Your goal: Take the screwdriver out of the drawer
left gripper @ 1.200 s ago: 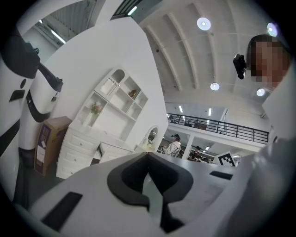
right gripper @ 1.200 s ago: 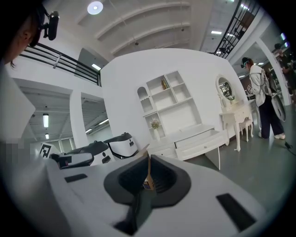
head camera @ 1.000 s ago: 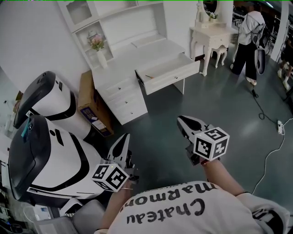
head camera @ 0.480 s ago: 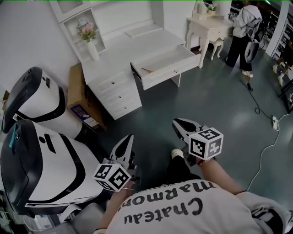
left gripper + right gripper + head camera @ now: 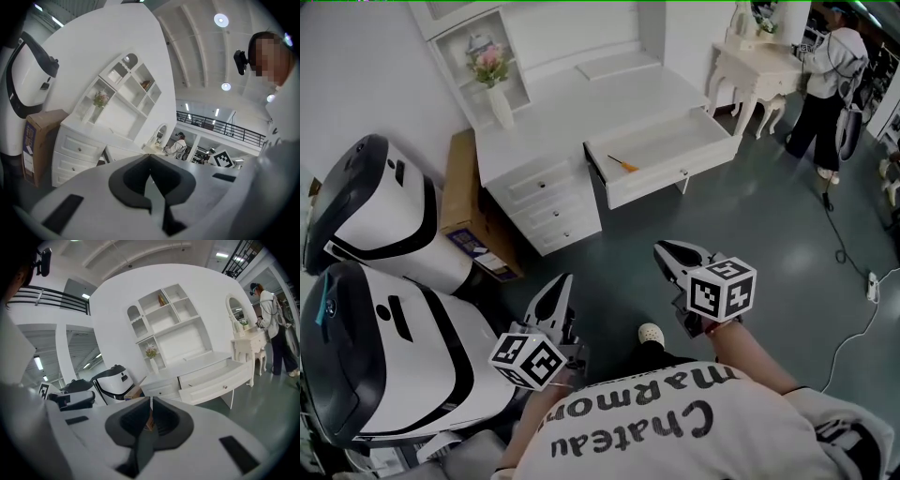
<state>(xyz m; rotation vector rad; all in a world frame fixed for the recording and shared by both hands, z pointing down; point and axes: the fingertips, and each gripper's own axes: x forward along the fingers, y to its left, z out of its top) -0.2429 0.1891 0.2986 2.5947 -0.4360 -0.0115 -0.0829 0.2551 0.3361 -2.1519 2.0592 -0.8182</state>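
Upper centre, screwdriver (image 5: 623, 164) lying in open drawer (image 5: 675, 174), well apart from left claw (image 5: 562, 280) and right claw (image 5: 662, 247) below, both pinched closed, empty.

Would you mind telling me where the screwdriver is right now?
In the head view, upper middle, the screwdriver lies inside the open drawer of the white desk, near the drawer's left end.

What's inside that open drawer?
An orange screwdriver lies near the drawer's left end in the head view; the rest shown looks bare. The back, under the desktop, is hidden.
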